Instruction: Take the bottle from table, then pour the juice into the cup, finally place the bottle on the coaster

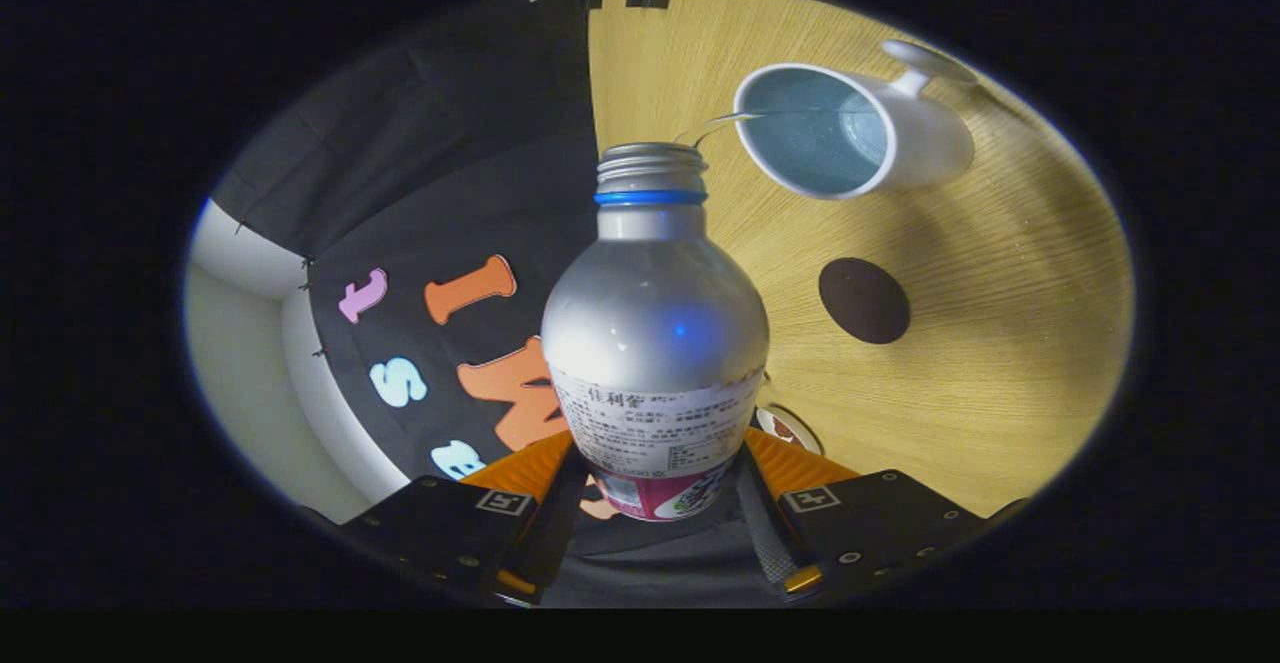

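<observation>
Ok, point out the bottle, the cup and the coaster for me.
bottle (655, 318): gripper view, on its silver shoulder, held between the fingers.
cup (925, 148): gripper view, on its white outer wall, beyond the bottle's mouth.
coaster (864, 300): gripper view, on the middle of the dark disc on the table.

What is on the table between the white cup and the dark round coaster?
Nothing: in the gripper view, only bare wooden table lies between the cup and the coaster. The gripper holds the bottle.

Silver bottle (655, 328) with blue neck ring; white cup (880, 133); dark brown coaster (864, 300); wood-grain table (1000, 343)
</observation>
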